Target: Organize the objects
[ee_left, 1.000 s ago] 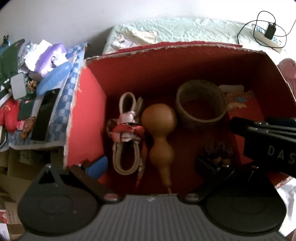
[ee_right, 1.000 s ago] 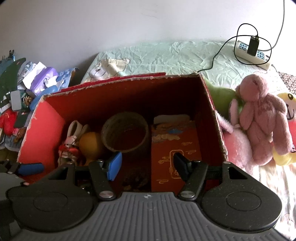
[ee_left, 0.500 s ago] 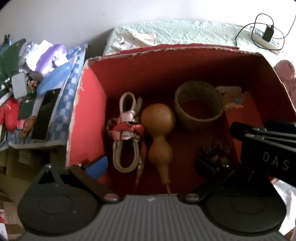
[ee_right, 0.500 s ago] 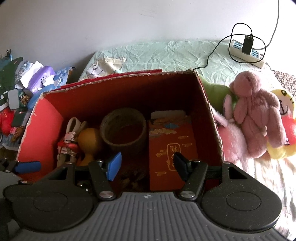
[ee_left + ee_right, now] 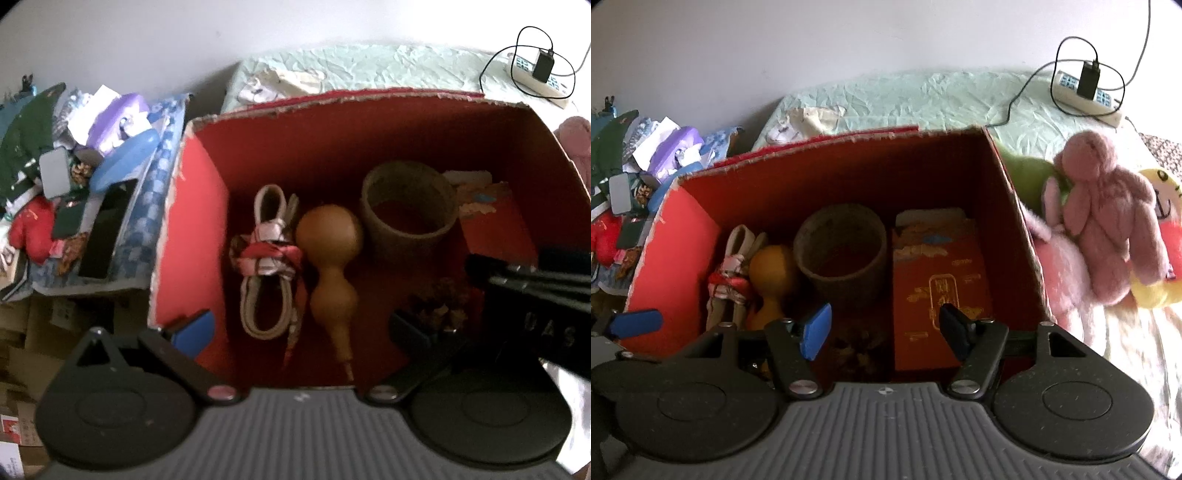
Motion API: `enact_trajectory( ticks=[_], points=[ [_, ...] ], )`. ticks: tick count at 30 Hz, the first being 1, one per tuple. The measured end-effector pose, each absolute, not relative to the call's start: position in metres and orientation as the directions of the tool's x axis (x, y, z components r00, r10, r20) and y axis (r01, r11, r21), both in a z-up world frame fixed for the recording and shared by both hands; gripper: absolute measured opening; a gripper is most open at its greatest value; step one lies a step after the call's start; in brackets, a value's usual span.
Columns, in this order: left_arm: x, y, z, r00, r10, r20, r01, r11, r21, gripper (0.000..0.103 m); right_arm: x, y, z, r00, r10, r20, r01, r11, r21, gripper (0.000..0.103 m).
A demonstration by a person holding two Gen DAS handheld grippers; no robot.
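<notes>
From the left wrist view, the left gripper (image 5: 301,328) hangs over the near edge of an open red cardboard box (image 5: 192,229), its jaws spread wide with nothing between them. On the box floor lie, from left to right, a coiled pale cable tied with a red and white cloth (image 5: 264,258), a brown gourd (image 5: 330,258) with its stem toward the camera, and an upright round brown pot (image 5: 408,206). A red packet with gold print (image 5: 495,225) lies flat on the right, and a small dark cluster (image 5: 439,308) sits near the front. The right gripper's black body (image 5: 535,306) reaches in from the right edge

From the right wrist view, the right gripper (image 5: 884,326) hovers above the box's near side; its jaws have just been opening and stand released and empty, over the gap between pot (image 5: 842,258) and red packet (image 5: 940,291). Outside the box on the right, a pink plush bear (image 5: 1108,218) leans on the bed (image 5: 923,96) beside a yellow plush toy (image 5: 1160,258). A power strip (image 5: 1089,98) lies on the bed farther back
</notes>
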State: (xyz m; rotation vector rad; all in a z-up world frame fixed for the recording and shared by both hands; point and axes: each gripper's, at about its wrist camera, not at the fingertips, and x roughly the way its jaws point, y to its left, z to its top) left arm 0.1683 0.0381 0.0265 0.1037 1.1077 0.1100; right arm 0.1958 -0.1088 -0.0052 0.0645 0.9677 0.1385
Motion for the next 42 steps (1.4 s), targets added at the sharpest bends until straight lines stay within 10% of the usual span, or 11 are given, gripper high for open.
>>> enact_trajectory(
  ticks=[42],
  points=[
    [0.166, 0.042, 0.052, 0.587, 0.107, -0.803, -0.047, 0.994, 0.099, 0.101, 0.184, -0.132, 0.01, 0.724, 0.245, -0.644, -0.111, 0.964, 0.243, 0.059]
  ],
)
